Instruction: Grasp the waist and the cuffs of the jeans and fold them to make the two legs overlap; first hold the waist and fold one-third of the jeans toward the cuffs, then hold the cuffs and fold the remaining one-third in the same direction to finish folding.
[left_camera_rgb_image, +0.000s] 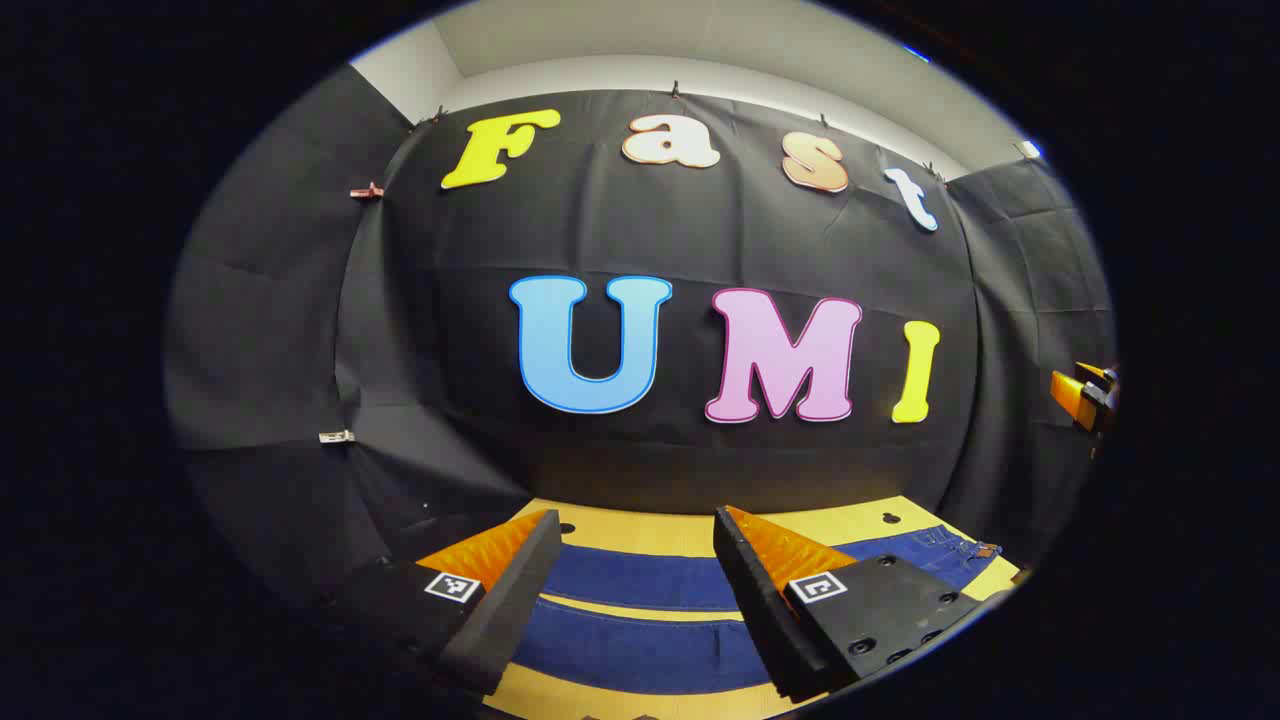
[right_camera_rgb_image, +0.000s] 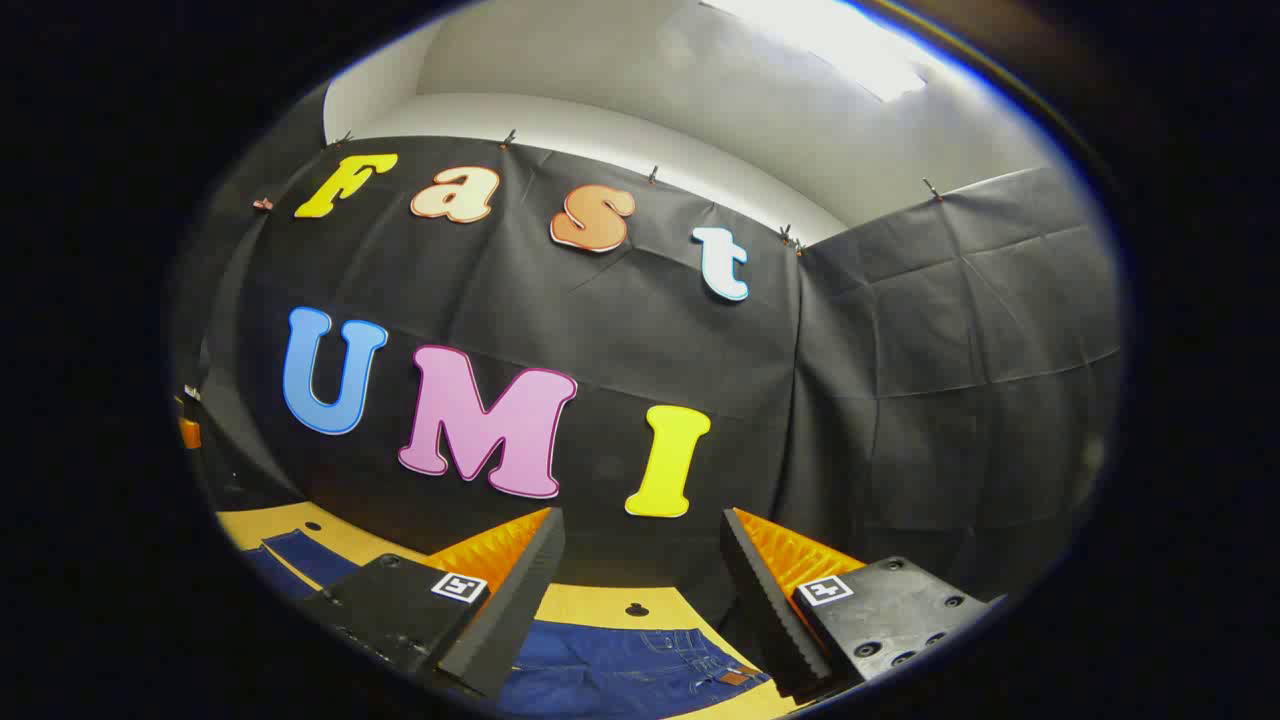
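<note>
Dark blue jeans (left_camera_rgb_image: 640, 580) lie flat on the yellow table (left_camera_rgb_image: 860, 522), their two legs running side by side as separate bands with a strip of table between. The waist end (left_camera_rgb_image: 950, 545) with a brown patch lies at the right in the left gripper view. My left gripper (left_camera_rgb_image: 637, 520) hovers open above the legs, holding nothing. In the right gripper view the waist and pocket area (right_camera_rgb_image: 620, 665) lies below my right gripper (right_camera_rgb_image: 642, 515), which is open with nothing between its fingers. One leg (right_camera_rgb_image: 300, 560) stretches off to the left there.
The booth's black cloth wall (left_camera_rgb_image: 640, 240) rises close behind the table's far edge. Small dark holes (right_camera_rgb_image: 637, 608) dot the tabletop (right_camera_rgb_image: 590, 603). The other gripper's body peeks in at the right edge (left_camera_rgb_image: 1085, 395) and at the left edge (right_camera_rgb_image: 188, 430).
</note>
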